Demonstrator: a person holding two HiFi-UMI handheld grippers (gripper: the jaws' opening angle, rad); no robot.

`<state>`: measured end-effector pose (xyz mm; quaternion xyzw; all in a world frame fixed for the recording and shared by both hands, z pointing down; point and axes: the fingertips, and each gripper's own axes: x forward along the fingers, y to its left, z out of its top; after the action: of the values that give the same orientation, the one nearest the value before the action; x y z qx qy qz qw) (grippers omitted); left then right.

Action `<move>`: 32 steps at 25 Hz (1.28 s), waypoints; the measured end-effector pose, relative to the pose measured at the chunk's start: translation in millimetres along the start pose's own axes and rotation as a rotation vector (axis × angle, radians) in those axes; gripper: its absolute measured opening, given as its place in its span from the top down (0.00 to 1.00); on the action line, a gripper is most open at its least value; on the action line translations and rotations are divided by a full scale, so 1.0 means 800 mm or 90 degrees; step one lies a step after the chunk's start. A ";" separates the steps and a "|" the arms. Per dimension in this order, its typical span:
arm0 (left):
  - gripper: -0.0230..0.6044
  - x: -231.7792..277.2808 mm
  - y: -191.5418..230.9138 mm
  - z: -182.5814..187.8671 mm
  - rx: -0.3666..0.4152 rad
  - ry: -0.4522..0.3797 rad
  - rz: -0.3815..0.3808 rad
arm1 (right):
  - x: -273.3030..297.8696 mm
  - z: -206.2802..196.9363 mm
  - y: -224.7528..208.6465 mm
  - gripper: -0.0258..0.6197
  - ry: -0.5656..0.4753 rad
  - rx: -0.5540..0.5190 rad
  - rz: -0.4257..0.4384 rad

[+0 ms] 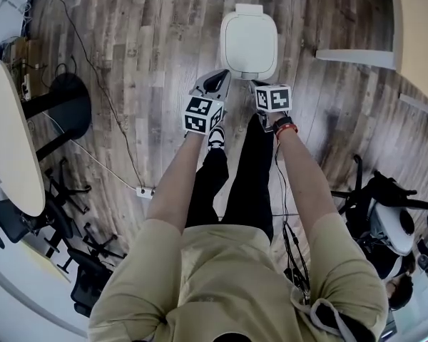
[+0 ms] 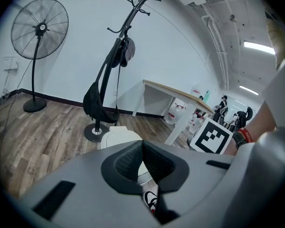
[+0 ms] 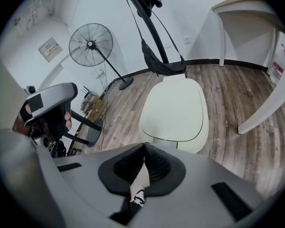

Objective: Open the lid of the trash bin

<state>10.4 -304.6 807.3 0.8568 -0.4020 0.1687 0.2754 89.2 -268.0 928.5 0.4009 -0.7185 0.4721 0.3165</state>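
On the wood floor (image 1: 143, 63) the white trash bin (image 1: 249, 43) stands lid down, long axis running away from the person (hinge tab farthest). The lid hides its body. Left gripper (image 1: 221, 77) and right gripper (image 3: 144, 145) hover by its near edge, both closed and empty.

The trash bin (image 1: 249, 43) is white, the plank floor (image 1: 143, 48) streaked grey-brown, the person's trousers (image 1: 250, 184) black.

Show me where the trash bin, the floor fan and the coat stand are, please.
trash bin (image 1: 249, 43): head view, middle of its closed white lid.
floor fan (image 2: 40, 28): left gripper view, hub of its round grille.
coat stand (image 2: 93, 133): left gripper view, its round base on the floor.
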 end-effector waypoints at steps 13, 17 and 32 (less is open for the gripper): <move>0.93 0.040 0.018 -0.040 0.017 0.001 -0.014 | 0.069 -0.021 -0.043 0.94 0.046 -0.013 -0.019; 0.93 0.051 0.019 -0.043 0.025 0.004 -0.029 | 0.082 -0.024 -0.046 0.94 0.055 -0.012 -0.017; 0.93 0.066 0.025 -0.068 0.008 0.018 -0.041 | 0.098 -0.030 -0.057 0.93 0.051 0.001 -0.013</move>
<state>23.8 -313.0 883.9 0.8684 -0.3694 0.1742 0.2812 93.1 -277.8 1021.9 0.3891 -0.7007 0.4853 0.3495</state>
